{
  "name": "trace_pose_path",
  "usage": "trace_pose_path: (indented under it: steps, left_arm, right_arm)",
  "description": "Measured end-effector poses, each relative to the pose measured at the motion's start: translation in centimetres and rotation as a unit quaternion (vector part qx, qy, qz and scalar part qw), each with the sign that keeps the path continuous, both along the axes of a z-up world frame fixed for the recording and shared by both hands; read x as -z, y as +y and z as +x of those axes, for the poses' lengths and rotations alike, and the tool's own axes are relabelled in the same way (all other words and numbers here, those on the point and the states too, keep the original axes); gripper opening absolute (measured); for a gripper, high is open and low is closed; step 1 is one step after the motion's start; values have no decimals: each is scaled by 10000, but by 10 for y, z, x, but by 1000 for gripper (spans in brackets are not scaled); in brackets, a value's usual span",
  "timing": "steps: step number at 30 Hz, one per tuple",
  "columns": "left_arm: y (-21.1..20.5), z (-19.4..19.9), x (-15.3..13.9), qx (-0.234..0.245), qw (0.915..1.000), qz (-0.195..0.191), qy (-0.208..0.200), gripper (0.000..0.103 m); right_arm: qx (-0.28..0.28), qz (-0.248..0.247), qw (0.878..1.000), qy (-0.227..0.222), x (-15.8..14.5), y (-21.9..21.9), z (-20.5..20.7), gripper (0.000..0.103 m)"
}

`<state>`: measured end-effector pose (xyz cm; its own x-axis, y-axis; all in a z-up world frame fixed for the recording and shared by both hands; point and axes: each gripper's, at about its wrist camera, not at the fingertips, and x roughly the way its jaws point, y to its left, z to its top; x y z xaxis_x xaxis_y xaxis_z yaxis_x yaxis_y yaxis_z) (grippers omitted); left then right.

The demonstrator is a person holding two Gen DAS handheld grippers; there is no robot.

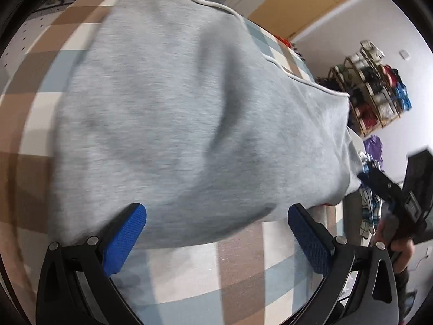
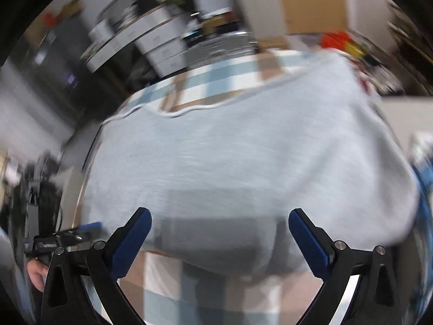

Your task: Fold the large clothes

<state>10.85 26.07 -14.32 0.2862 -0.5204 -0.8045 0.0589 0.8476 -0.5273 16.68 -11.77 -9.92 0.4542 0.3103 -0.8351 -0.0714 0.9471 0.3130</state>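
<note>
The soft, light-grey knitted garment with white piping [image 1: 189,113] is seen spread across the checked brown, blue and white tablecloth [image 1: 243,265], both the left gripper [image 1: 216,230] and right gripper [image 2: 219,233] are held spread and empty at its near edge, and the floppy, light fabric is judged best pinched at the near hem corners.

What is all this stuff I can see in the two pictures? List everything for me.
Sweatshirt: one, light grey with white trim, spread over the table.
Tablecloth: one, checked brown, pale blue and white, covering the table.
Shelf rack: one, wooden, packed with coloured items, by the far wall.
Cardboard box: one, brown, behind the table.
Drawer units: blurred, white-grey, background.
Left gripper: black with blue pads, open, at the sweatshirt's near edge.
Right gripper: same, open.
</note>
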Motion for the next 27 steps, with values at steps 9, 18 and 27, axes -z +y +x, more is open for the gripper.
trace_pose_path:
  steps: [9, 18, 27]
  left_arm:
    - [61, -33, -10, -1003, 9875, 1196, -218, 102]
    - [89, -48, 16, -1438, 9878, -530, 275, 102]
    - [89, -34, 47, -1670, 9353, -3032, 731, 102]
  right_arm:
    - [1333, 1525, 9781, 475, 44, -98, -47, 102]
    - [1872, 1569, 9683, 527, 63, -123, -33, 103]
    - [2208, 1865, 9565, -389, 66, -121, -26, 103]
